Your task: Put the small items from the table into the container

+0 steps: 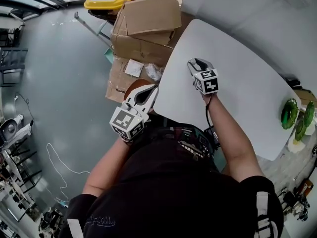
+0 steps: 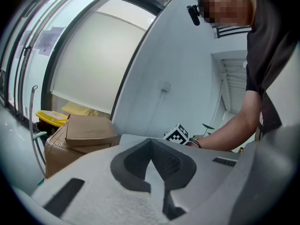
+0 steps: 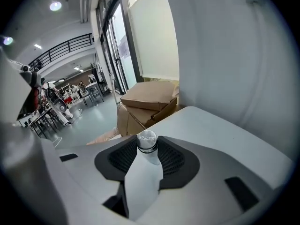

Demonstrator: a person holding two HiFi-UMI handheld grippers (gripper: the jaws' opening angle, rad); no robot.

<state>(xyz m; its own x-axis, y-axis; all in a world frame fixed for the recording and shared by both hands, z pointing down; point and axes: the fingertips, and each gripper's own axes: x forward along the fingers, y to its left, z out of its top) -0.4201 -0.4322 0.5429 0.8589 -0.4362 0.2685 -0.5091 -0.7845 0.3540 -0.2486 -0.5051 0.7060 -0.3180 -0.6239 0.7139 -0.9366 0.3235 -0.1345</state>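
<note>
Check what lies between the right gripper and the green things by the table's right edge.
Bare white table only, in the head view, between the right gripper, its jaws on a small silver cap, and the green things.

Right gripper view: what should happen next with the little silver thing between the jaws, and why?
Probably lift it slightly, straight up. The silver cap stands on the table at the tips of the right hand-held gripper, filling the gap between its jaws, so it looks gripped. A small lift would test the hold.
</note>
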